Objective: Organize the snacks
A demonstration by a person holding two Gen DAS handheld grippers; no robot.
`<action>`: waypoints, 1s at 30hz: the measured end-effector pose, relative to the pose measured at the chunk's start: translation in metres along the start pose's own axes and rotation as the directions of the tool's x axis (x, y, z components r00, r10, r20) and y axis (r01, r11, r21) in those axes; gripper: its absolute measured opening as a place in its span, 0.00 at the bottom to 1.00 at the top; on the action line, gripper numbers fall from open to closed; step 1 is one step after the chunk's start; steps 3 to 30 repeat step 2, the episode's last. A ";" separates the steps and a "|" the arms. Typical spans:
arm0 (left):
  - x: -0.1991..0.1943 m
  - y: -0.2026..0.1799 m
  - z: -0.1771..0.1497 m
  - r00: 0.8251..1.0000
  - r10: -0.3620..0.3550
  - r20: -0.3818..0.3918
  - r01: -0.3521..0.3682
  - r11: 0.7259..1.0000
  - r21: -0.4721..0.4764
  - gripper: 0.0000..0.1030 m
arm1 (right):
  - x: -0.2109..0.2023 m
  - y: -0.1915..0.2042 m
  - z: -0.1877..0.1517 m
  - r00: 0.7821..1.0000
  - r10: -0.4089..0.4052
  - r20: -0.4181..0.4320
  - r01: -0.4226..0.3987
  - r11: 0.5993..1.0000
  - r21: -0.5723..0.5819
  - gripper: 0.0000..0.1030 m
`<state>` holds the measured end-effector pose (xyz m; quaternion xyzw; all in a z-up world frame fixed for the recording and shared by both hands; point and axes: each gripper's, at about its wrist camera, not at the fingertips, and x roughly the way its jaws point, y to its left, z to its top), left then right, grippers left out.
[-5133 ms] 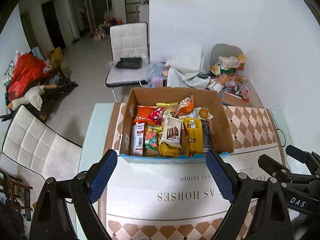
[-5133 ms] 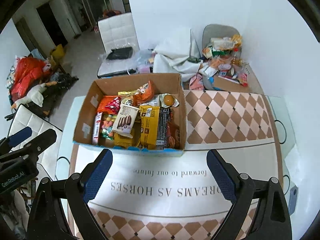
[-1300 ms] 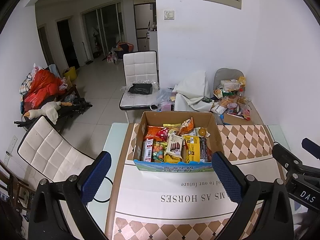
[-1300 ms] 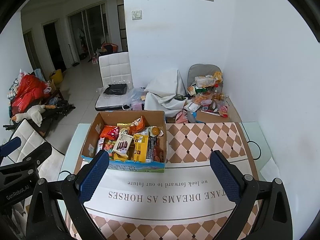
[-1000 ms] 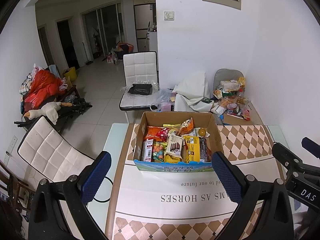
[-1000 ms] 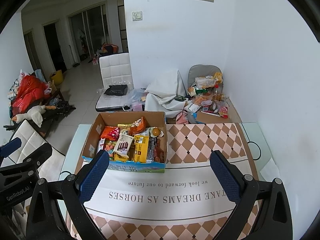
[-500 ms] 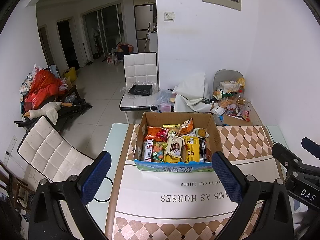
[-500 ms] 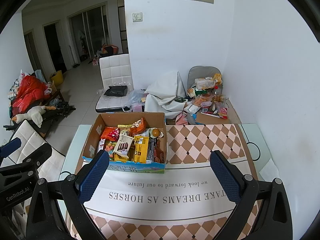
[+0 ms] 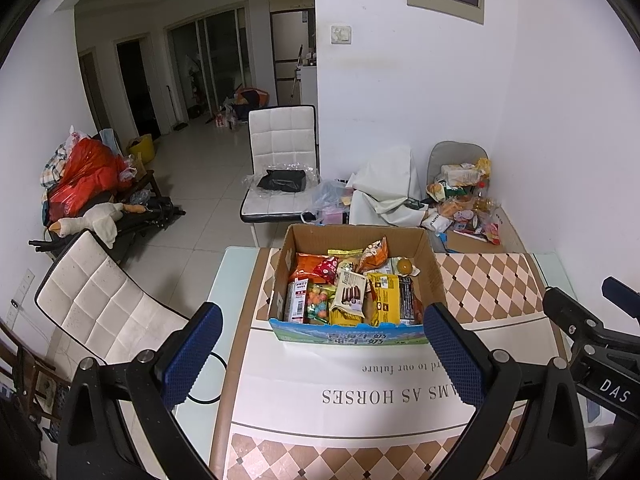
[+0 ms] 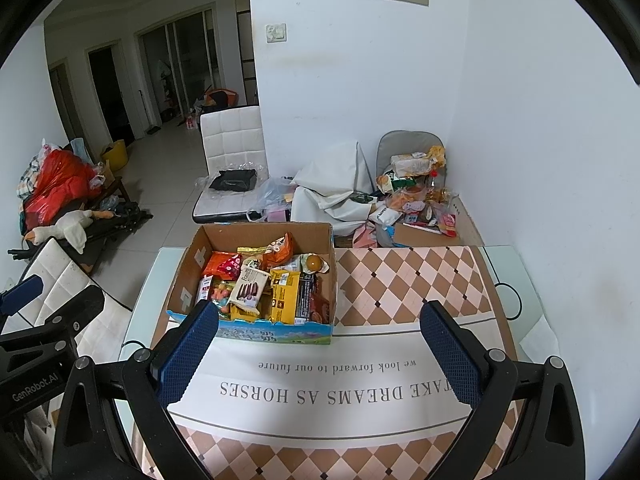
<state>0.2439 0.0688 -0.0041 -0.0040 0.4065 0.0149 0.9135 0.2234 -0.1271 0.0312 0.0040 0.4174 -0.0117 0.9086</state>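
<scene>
A cardboard box (image 9: pixel 434 276) full of snack packets stands on the table; it also shows in the right wrist view (image 10: pixel 184 276). Inside lie a yellow packet (image 9: pixel 383 298), a white biscuit packet (image 9: pixel 350 294), orange bags (image 9: pixel 310 266) and a round orange item (image 9: pixel 404 267). My left gripper (image 9: pixel 322 354) is open and empty, held above the table in front of the box. My right gripper (image 10: pixel 318 350) is open and empty too, in front of the box and a little to its right.
The table (image 10: pixel 404 280) has a checkered cloth with printed text. White chairs stand at the left (image 9: pixel 96 300) and behind the table (image 9: pixel 280 148). A pile of packets (image 10: pixel 416 192) lies on a chair by the wall. The wall is close on the right.
Since five seconds ago both grippers have pulled back and up from the box. Over the last second nothing has visibly moved.
</scene>
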 end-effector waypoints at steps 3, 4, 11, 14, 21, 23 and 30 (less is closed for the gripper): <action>-0.001 -0.001 0.003 1.000 -0.003 -0.003 0.003 1.000 0.001 1.00 | -0.001 0.001 -0.001 1.000 -0.001 0.002 0.001 1.000 -0.002 1.00; -0.001 -0.001 0.003 1.000 -0.003 -0.003 0.003 1.000 0.001 1.00 | -0.001 0.001 -0.001 1.000 -0.001 0.002 0.001 1.000 -0.002 1.00; -0.001 -0.001 0.003 1.000 -0.003 -0.003 0.003 1.000 0.001 1.00 | -0.001 0.001 -0.001 1.000 -0.001 0.002 0.001 1.000 -0.002 1.00; -0.001 -0.001 0.003 1.000 -0.003 -0.003 0.003 1.000 0.001 1.00 | -0.001 0.001 -0.001 1.000 -0.001 0.002 0.001 1.000 -0.002 1.00; -0.001 -0.001 0.003 1.000 -0.003 -0.003 0.003 1.000 0.001 1.00 | -0.001 0.001 -0.001 1.000 -0.001 0.002 0.001 1.000 -0.002 1.00; -0.001 -0.001 0.003 1.000 -0.003 -0.003 0.003 1.000 0.001 1.00 | -0.001 0.001 -0.001 1.000 -0.001 0.002 0.001 1.000 -0.002 1.00; -0.001 -0.001 0.003 1.000 -0.003 -0.003 0.003 1.000 0.001 1.00 | -0.001 0.001 -0.001 1.000 -0.001 0.002 0.001 1.000 -0.002 1.00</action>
